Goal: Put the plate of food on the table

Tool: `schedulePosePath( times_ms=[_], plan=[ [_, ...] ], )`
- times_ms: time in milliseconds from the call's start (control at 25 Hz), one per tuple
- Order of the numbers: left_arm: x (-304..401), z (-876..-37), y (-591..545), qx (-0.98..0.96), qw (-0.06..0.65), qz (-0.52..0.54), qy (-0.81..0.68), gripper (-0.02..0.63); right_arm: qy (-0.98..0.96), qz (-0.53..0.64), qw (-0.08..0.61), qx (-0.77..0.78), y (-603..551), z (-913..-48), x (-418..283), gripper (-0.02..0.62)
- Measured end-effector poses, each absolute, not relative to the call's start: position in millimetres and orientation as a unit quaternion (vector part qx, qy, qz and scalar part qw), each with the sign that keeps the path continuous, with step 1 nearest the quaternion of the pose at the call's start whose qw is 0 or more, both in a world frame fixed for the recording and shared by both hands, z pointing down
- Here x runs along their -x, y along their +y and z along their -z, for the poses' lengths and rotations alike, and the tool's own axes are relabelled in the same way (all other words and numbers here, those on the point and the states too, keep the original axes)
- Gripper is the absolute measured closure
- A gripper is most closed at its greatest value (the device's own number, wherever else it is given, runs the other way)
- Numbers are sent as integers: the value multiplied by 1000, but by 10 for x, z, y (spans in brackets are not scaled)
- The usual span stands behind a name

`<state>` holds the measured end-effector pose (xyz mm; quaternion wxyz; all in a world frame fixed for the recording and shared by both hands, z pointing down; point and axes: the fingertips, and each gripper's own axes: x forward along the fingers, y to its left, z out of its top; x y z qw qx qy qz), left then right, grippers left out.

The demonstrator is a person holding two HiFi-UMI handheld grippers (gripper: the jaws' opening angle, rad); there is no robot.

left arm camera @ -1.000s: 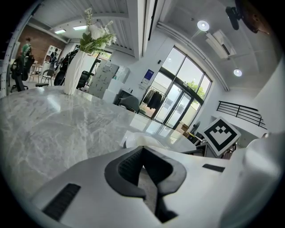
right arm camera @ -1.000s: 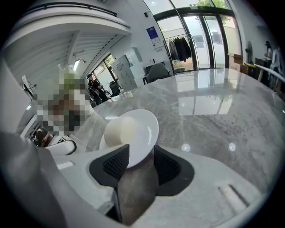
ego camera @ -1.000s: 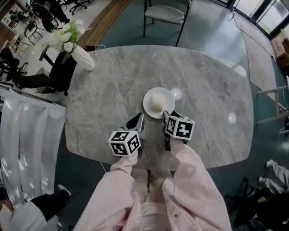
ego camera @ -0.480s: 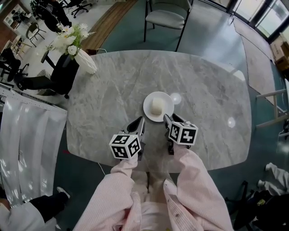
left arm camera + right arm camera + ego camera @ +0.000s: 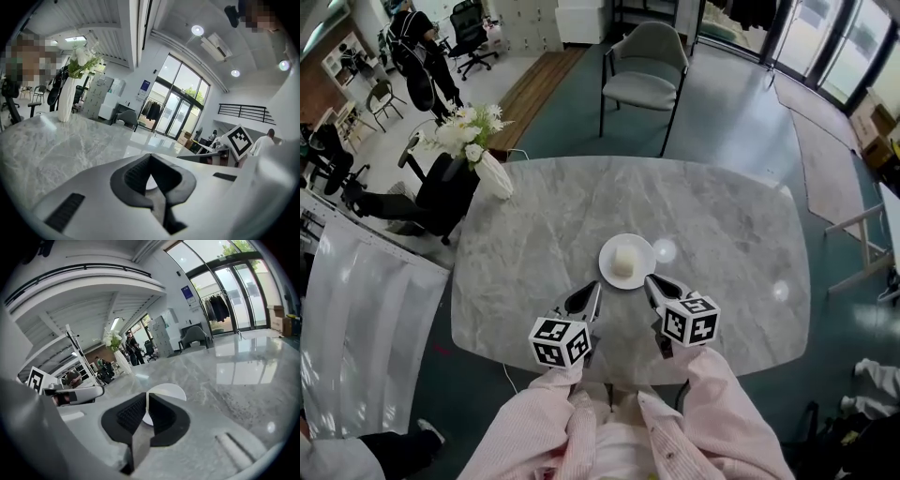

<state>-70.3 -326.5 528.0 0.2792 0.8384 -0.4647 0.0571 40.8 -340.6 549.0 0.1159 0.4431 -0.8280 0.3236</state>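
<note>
A white plate [image 5: 610, 249] with a pale block of food [image 5: 624, 261] rests on the grey marble table [image 5: 722, 225], a little in front of its middle. Both grippers hover near the table's front edge, apart from the plate. My left gripper [image 5: 594, 287] points at the plate's left front and its jaws are shut on nothing. My right gripper [image 5: 649, 279] is just off the plate's right front; its jaws are closing, almost together, with nothing between them. Beyond the right gripper's [image 5: 147, 401] tips, the right gripper view shows the plate [image 5: 171, 391]. In the left gripper view, the left gripper [image 5: 150, 161] hides most of the plate.
A white vase of flowers [image 5: 487, 169] stands at the table's far left corner. A grey chair [image 5: 649, 66] sits behind the far edge. Office chairs and a person are at the upper left. White sheeting [image 5: 366, 319] hangs left of the table.
Both grippers have drawn back from the plate toward the front edge. The right one has let go of the plate's rim, and the plate stays on the table. The head view now takes in more of the room.
</note>
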Motion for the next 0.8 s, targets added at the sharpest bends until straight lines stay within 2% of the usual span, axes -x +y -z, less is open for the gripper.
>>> schedulePosePath(
  times_ms=[120, 800],
  plan=[
    [734, -5034, -3250, -845, 256, -44, -468, 614, -836, -306, 99, -443, -3367, -5283, -465, 589],
    [965, -4199, -3234, -852, 149, 4, -501, 614, -870, -231, -9, -435, -3324, -4373, -591, 589]
  ],
)
